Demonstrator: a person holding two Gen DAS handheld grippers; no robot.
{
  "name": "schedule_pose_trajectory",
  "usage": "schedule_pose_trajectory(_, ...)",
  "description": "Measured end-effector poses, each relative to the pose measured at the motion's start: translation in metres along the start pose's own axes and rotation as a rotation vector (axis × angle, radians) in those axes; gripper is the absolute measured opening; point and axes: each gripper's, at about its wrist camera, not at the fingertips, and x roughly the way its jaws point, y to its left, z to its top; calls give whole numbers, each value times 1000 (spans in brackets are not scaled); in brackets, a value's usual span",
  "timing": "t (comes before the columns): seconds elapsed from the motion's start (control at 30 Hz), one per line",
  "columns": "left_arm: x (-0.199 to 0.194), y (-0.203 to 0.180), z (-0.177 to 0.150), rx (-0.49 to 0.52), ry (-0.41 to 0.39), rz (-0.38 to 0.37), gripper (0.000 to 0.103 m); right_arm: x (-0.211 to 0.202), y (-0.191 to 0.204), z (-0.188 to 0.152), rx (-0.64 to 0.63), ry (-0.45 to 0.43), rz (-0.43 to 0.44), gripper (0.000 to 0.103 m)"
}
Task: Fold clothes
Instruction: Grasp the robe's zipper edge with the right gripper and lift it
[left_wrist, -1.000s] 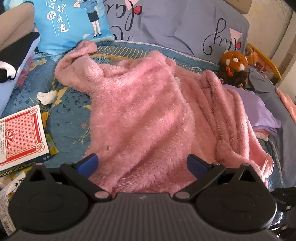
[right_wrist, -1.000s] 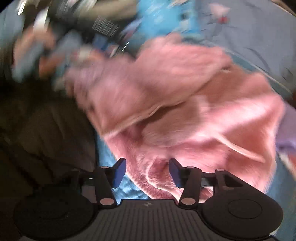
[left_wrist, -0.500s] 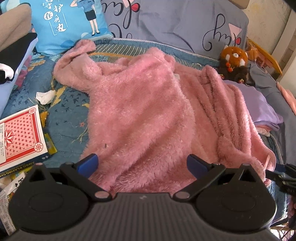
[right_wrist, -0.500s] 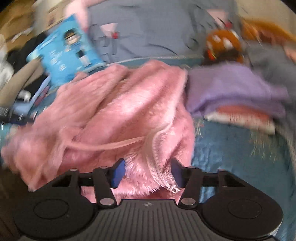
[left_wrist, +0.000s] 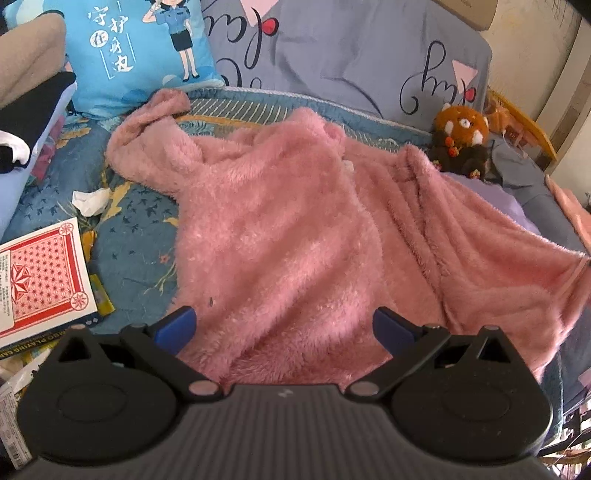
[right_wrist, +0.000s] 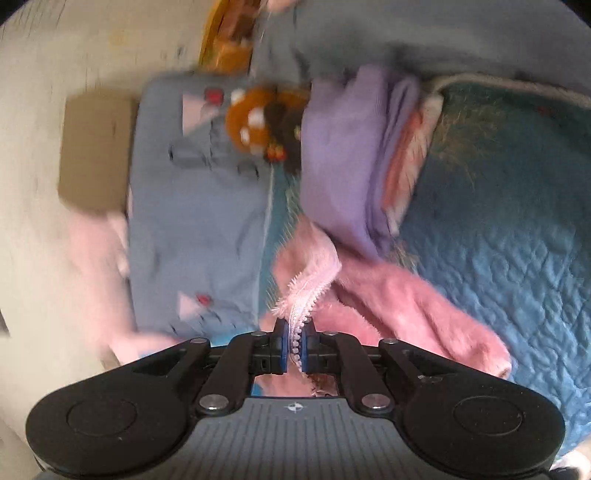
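Right gripper (right_wrist: 293, 345) has just been closing and pinches the pink fleece jacket's (left_wrist: 295, 236) zipper edge (right_wrist: 306, 299) at the bed's (left_wrist: 122, 236) right side. Left gripper (left_wrist: 282, 328) hangs spread over the near hem.

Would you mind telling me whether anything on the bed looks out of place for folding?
Yes: a crumpled tissue and a playing-card box lie on the bedspread left of the pink fleece jacket, which is rumpled, its right edge pulled up where the right gripper pinches the zipper.

A blue cartoon cushion (left_wrist: 136, 51) leans at the bed's (left_wrist: 133, 236) head; a red card box (left_wrist: 40, 280), crumpled tissue (left_wrist: 88, 201) and an orange plush toy (left_wrist: 460, 133), perhaps a red panda, lie around.
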Motion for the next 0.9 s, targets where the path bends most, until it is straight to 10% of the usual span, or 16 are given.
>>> schedule_pose_trajectory(0.1, -4, 3, 2, -17, -11, -14, 103, -2, 22, -2, -92, 2, 17, 7)
schedule_pose_trajectory(0.3, -8, 7, 3, -37, -25, -12, 103, 92, 102, -127, -751, 451, 30, 7)
schedule_pose_trajectory(0.47, -9, 20, 4, -84, -15, 20, 103, 178, 51, -255, -931, 834, -256, 12)
schedule_pose_trajectory(0.67, -11, 35, 4, -150, -9, 19, 103, 169, 51, -251, -933, 836, -231, 39)
schedule_pose_trajectory(0.9, -1, 18, 4, -87, 35, -13, 103, 149, 86, -162, -1028, 538, -256, 55)
